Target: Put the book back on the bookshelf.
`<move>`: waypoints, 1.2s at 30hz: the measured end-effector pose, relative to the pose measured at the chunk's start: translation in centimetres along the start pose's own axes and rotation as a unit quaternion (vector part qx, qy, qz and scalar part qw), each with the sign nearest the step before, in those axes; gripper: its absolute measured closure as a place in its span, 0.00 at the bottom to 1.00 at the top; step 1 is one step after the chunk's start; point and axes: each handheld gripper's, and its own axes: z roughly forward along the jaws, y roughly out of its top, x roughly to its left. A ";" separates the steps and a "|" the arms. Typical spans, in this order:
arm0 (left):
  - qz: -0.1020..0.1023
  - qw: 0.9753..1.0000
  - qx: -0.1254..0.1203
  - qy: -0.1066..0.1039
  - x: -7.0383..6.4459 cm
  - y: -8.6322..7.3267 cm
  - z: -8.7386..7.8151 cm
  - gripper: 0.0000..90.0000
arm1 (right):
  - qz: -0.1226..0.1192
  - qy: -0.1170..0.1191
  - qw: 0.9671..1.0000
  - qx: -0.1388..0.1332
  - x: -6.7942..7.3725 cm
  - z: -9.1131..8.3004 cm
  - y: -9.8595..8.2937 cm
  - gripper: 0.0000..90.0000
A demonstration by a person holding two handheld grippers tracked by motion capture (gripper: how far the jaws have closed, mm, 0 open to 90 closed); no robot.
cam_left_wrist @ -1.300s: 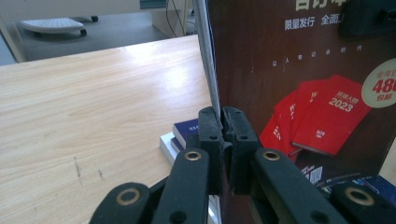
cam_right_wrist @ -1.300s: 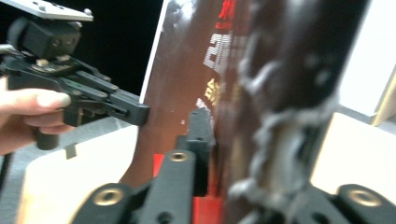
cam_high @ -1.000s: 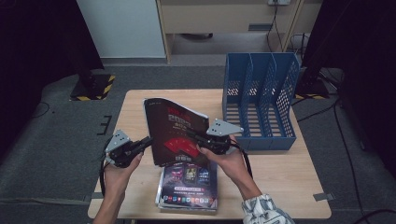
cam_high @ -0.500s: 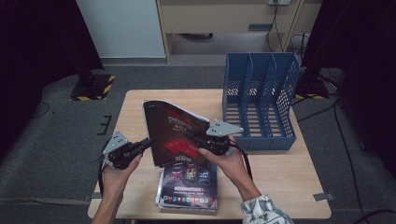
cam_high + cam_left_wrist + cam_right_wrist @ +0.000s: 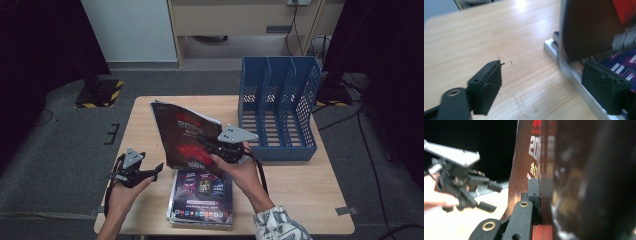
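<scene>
I've got the magazine (image 5: pixel 182 137) clamped in my right gripper (image 5: pixel 216 149), upright and tilted left of the rack (image 5: pixel 278 115). I'd swing it edge-first into a slot. Left gripper (image 5: pixel 150 171) hangs wide open, empty. Cover shows "20"; the rest is unreadable.

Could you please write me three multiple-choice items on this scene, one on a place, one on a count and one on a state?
1. Where does the blue perforated plastic file rack stand?
A. on the wooden table's far right part
B. on the floor
C. at the table's near left corner

2. How many slots does the rack have?
A. two
B. three
C. five

3. How are the left gripper's jaws?
A. shut on a pen
B. shut on the rack
C. open, empty

Answers: 1 A, it rests on the tabletop there; 2 B, dividers form three slots; 3 C, bare table shows between its jaws.
</scene>
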 end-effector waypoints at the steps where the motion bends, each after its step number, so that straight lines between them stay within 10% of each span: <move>1: -0.007 1.000 0.000 -0.001 0.2 -0.2 0.1 0.17 | 0.000 0.000 1.000 0.000 0.0 0.0 0.0 0.97; 14: -0.024 0.998 0.061 0.026 1.8 -3.5 1.7 0.07 | 0.006 -0.043 0.999 0.021 -1.1 1.1 2.4 0.97; 36: -0.064 0.993 0.085 0.046 3.0 -4.5 3.0 0.06 | 0.047 -0.101 0.994 0.019 -4.0 -0.3 5.8 0.97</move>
